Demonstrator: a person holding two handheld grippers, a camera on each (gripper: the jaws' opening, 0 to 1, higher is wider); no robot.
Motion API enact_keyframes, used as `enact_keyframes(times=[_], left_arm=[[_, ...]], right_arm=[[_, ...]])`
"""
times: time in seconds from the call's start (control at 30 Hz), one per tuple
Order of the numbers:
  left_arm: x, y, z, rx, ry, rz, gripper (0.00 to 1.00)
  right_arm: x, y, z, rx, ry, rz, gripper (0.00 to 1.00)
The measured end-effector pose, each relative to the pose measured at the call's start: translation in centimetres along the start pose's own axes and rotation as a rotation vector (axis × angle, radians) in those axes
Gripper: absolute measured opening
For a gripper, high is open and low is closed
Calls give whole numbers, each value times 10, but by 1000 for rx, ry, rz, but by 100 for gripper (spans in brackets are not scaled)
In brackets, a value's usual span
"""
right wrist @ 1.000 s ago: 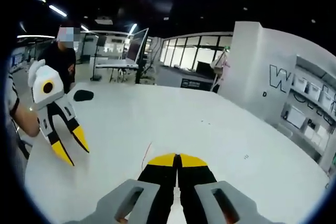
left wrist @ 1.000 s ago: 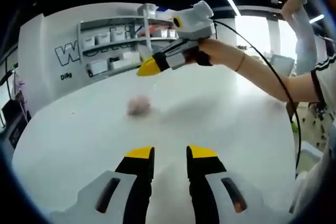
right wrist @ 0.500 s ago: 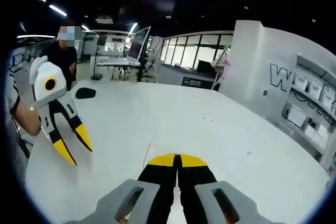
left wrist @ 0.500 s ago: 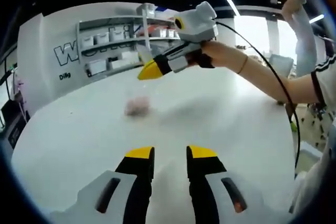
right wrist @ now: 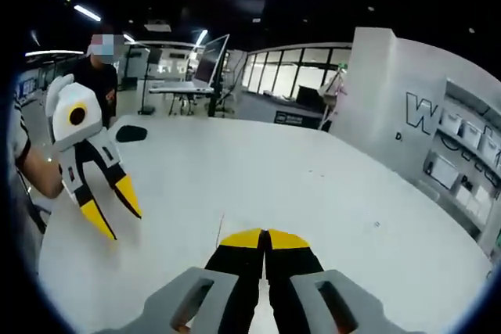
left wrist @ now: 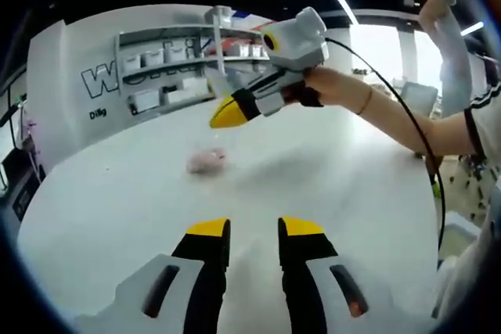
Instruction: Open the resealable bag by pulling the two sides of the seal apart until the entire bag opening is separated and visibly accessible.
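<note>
Big white round table [left wrist: 352, 193] spreads under both your tools. Your right gripper [left wrist: 223, 113], yellow-tipped with a grey-white body, is raised at 12 o'clock in the left gripper view, jaws pressed together, apparently pinching the edge of a clear, barely visible resealable bag [left wrist: 215, 84]; likely lifted so the seal hangs free. Your left gripper [left wrist: 254, 236] hangs low at 6 o'clock with jaws parted, gripping nothing, probably ready to take the opposite seal side. A small pink crumpled lump [left wrist: 206, 161] lies on the table at 11 o'clock.
</note>
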State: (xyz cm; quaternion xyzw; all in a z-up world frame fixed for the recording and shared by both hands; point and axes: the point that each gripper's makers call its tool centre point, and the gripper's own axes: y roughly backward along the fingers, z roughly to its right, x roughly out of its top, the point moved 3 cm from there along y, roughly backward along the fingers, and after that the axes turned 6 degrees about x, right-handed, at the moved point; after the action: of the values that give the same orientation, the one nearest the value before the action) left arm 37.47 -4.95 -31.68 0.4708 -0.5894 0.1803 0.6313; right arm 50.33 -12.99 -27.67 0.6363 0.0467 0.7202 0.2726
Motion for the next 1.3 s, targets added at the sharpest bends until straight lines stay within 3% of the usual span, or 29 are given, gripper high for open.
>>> enact_keyframes(times=[1.3], left_arm=[[-2, 3, 4, 1, 17, 20, 25]], right_arm=[[-23, -4, -18, -1, 12, -48, 0]])
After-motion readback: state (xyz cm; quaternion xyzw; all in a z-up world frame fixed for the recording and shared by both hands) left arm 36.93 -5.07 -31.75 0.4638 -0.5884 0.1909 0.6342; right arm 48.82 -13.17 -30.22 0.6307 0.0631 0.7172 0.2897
